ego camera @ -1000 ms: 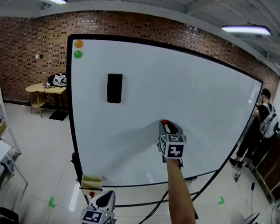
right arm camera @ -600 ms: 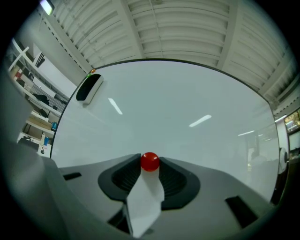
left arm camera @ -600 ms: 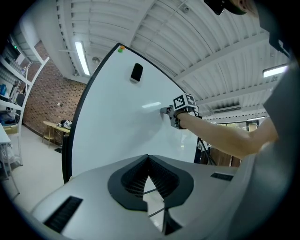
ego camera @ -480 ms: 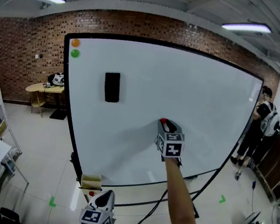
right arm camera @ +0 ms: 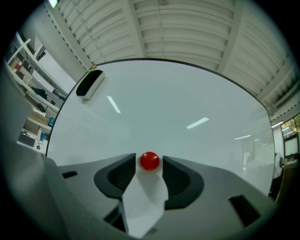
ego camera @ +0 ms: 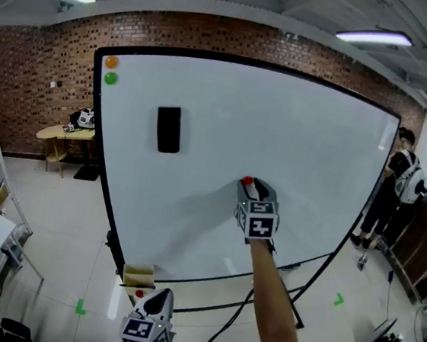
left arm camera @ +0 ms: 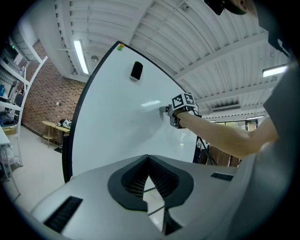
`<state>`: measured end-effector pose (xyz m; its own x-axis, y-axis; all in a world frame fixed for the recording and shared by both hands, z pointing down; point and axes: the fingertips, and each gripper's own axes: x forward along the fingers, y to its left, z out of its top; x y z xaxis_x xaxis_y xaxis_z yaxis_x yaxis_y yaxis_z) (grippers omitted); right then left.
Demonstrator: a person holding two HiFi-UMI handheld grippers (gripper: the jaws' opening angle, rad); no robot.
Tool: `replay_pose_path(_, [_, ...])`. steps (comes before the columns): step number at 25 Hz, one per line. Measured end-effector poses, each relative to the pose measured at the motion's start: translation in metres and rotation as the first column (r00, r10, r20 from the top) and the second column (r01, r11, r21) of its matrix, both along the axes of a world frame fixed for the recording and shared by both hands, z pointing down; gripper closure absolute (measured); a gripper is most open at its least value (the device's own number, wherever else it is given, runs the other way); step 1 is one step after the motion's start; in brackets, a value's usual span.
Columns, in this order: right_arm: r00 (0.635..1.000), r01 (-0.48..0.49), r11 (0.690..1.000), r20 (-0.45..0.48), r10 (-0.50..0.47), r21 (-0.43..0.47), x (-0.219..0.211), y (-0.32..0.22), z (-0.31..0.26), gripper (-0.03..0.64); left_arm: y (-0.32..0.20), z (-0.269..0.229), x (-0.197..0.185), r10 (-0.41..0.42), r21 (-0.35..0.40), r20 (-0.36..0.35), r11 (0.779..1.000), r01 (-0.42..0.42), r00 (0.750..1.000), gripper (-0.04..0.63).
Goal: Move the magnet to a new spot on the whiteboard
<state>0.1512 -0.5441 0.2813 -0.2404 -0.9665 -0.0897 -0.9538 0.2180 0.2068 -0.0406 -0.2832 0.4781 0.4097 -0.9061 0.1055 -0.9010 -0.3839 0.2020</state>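
Note:
A small red magnet (ego camera: 247, 181) sits on the whiteboard (ego camera: 295, 130), below the middle. My right gripper (ego camera: 251, 188) is up against the board at the magnet. In the right gripper view the red magnet (right arm camera: 149, 161) lies between the tips of my right gripper (right arm camera: 150, 160); its jaws are opening, with a thin gap on each side. My left gripper (ego camera: 159, 300) hangs low in front of the board's bottom edge. Its jaws are shut (left arm camera: 148, 158) with nothing in them, and the right gripper (left arm camera: 180, 110) shows in its view.
A black eraser (ego camera: 169, 129) sticks to the upper left of the board, with an orange magnet (ego camera: 111, 61) and a green magnet (ego camera: 111, 78) in the corner. A yellow box (ego camera: 138, 277) rests at the board's foot. A person (ego camera: 397, 187) stands at the right, a round table (ego camera: 63, 135) at the left.
My right gripper stays at the red magnet, at nearly the same spot on the board. The left gripper has not moved.

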Motion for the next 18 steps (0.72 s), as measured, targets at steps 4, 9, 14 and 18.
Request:
replay_pose_path(4, [1.000, 0.005, 1.000, 0.023, -0.005, 0.010, 0.004, 0.016, -0.002, 0.411, 0.000, 0.001, 0.001, 0.020, -0.006, 0.000, 1.000, -0.020, 1.000, 0.594])
replay_pose_path(9, [0.996, 0.045, 0.999, 0.078, -0.046, 0.010, 0.008, 0.050, 0.005, 0.426, -0.003, 0.005, -0.004, 0.052, -0.024, -0.012, 0.998, -0.052, 0.999, 0.594])
replay_pose_path(14, [0.991, 0.054, 0.999, 0.123, -0.054, 0.005, 0.018, 0.104, 0.020, 0.485, 0.003, 0.006, -0.003, 0.109, -0.024, -0.025, 0.994, -0.109, 0.994, 0.594])
replay_pose_path(18, [0.991, -0.003, 1.000, 0.135, 0.003, 0.001, 0.027, 0.156, 0.036, 0.582, 0.013, 0.005, -0.003, 0.164, -0.021, -0.025, 0.986, -0.164, 0.986, 0.594])
